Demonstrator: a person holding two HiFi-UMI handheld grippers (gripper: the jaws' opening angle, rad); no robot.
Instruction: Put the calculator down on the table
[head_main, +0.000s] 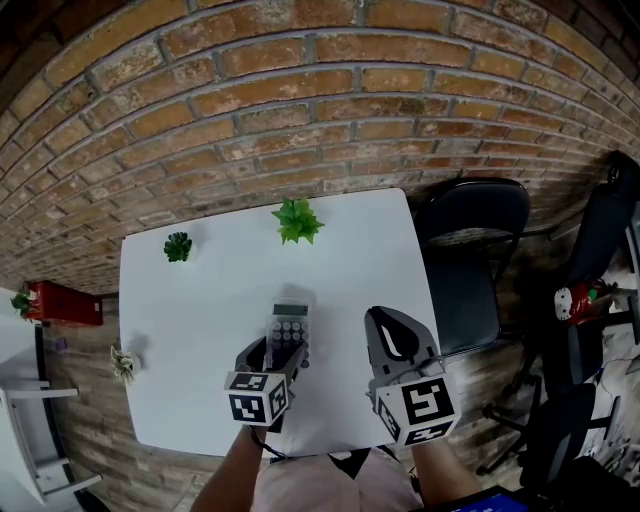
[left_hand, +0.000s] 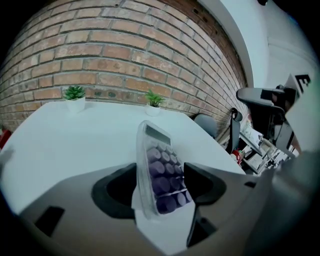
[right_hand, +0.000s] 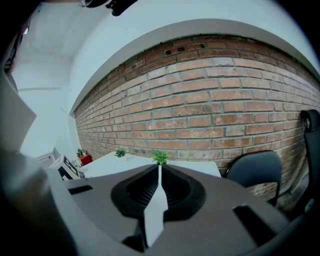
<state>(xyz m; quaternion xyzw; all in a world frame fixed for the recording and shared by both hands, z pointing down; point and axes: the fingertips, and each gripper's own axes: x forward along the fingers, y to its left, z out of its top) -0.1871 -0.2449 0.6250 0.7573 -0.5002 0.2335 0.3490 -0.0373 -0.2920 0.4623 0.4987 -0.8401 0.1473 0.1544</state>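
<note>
Left tool (left_hand: 161, 174): wide, calculator (head_main: 289, 330) loose between jaws, on tabletop (head_main: 190, 320).
Right tool (right_hand: 160, 172): closed, empty.
Pots (left_hand: 75, 104): green plants (left_hand: 74, 92).

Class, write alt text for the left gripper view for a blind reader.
A calculator with purple keys sits between the left gripper's open jaws over a white table. Two small potted plants stand before a brick wall.

Calculator (head_main: 288, 330): clear case, purple round keys, grey display at far end; on white table (head_main: 200, 320), near front edge
</note>
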